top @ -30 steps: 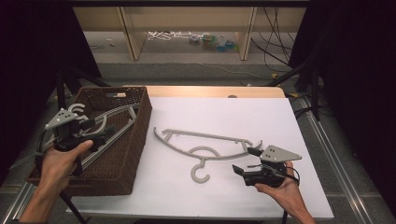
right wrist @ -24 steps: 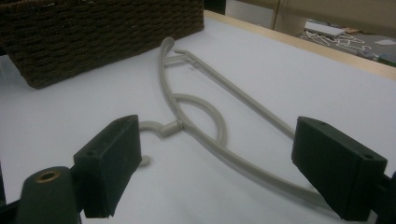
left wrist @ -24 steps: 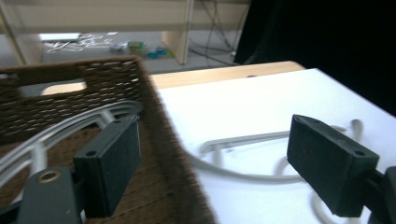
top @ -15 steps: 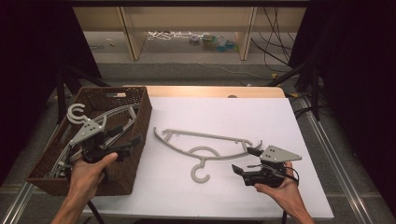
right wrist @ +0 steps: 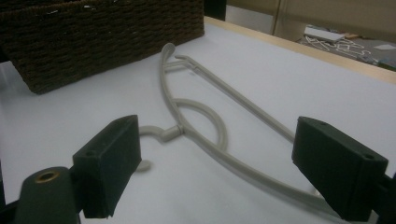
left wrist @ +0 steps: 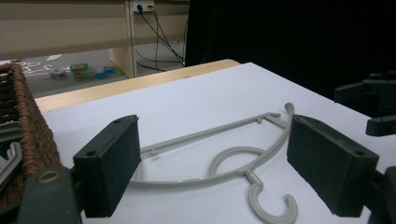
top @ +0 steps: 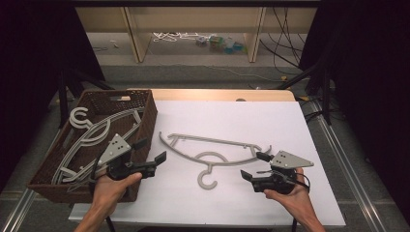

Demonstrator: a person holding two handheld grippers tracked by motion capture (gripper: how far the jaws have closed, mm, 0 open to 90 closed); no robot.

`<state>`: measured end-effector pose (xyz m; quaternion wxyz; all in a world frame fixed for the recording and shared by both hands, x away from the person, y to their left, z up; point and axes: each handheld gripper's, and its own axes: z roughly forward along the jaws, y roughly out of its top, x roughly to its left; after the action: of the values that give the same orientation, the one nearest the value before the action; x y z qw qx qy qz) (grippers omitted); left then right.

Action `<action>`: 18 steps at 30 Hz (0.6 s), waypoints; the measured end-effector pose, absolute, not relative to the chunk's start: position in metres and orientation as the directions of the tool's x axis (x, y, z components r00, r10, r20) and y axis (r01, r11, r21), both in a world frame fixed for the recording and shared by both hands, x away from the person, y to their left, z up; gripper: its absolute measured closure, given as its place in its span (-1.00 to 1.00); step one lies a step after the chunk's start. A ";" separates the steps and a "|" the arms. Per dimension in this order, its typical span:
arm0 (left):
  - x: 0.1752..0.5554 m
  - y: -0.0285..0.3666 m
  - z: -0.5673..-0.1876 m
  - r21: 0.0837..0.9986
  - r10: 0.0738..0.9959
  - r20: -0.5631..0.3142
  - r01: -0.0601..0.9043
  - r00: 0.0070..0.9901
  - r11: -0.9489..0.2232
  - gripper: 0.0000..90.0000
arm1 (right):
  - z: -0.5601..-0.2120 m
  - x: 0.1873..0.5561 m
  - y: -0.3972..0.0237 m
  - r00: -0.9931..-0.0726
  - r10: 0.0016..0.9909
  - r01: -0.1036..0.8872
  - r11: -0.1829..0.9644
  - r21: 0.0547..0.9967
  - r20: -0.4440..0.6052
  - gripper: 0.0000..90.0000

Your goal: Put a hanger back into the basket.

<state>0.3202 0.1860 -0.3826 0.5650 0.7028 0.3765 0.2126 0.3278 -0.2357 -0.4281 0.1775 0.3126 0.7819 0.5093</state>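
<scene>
A grey plastic hanger [top: 212, 150] lies flat on the white table sheet [top: 232, 121], its hook toward the front edge. It also appears in the left gripper view [left wrist: 224, 161] and the right gripper view [right wrist: 205, 121]. My left gripper [top: 151, 151] hovers open at the basket's front right corner, pointing right toward the hanger, nothing between its jaws. My right gripper [top: 254, 166] is open near the hanger's right end, pointing left, holding nothing. In the left gripper view the right gripper [left wrist: 373, 107] shows at the far right.
A dark wicker basket [top: 145, 108] stands at the table's left and holds several more grey hangers [top: 92, 140]. Its woven wall [right wrist: 102, 32] shows in the right gripper view. Beyond the table are a wooden shelf unit and cables on the floor.
My left gripper has come out of the basket, moving right toward the hanger on the sheet, and is empty. The right gripper has stayed put.
</scene>
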 end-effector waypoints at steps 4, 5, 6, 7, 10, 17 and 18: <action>0.318 0.182 -0.391 0.958 0.758 -0.117 0.274 0.641 -0.084 -0.62 | -0.428 0.327 -0.236 -0.742 0.669 0.309 0.283 0.908 0.044 -0.63; 0.318 0.182 -0.393 0.958 0.766 -0.107 0.271 0.634 -0.092 -0.62 | -0.428 0.327 -0.236 -0.741 0.670 0.309 0.281 0.908 0.045 -0.63; 0.317 0.182 -0.395 0.959 0.765 -0.106 0.269 0.635 -0.091 -0.62 | -0.428 0.328 -0.236 -0.741 0.670 0.308 0.280 0.909 0.044 -0.63; 0.317 0.183 -0.397 0.960 0.762 -0.101 0.262 0.640 -0.093 -0.62 | -0.428 0.328 -0.237 -0.741 0.670 0.307 0.280 0.910 0.045 -0.63; 0.315 0.184 -0.404 0.961 0.757 -0.097 0.257 0.646 -0.097 -0.62 | -0.428 0.327 -0.237 -0.740 0.672 0.304 0.280 0.911 0.040 -0.64; 0.306 0.184 -0.423 0.959 0.751 -0.108 0.269 0.652 -0.095 -0.63 | -0.429 0.326 -0.236 -0.747 0.664 0.286 0.290 0.913 0.024 -0.64; 0.306 0.184 -0.424 0.960 0.750 -0.106 0.264 0.653 -0.094 -0.63 | -0.429 0.327 -0.235 -0.748 0.663 0.294 0.294 0.910 0.028 -0.64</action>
<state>0.3059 0.1837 -0.4243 0.5700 0.7081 0.3580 0.2134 0.3265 -0.2352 -0.4291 0.1808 0.3051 0.7836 0.5100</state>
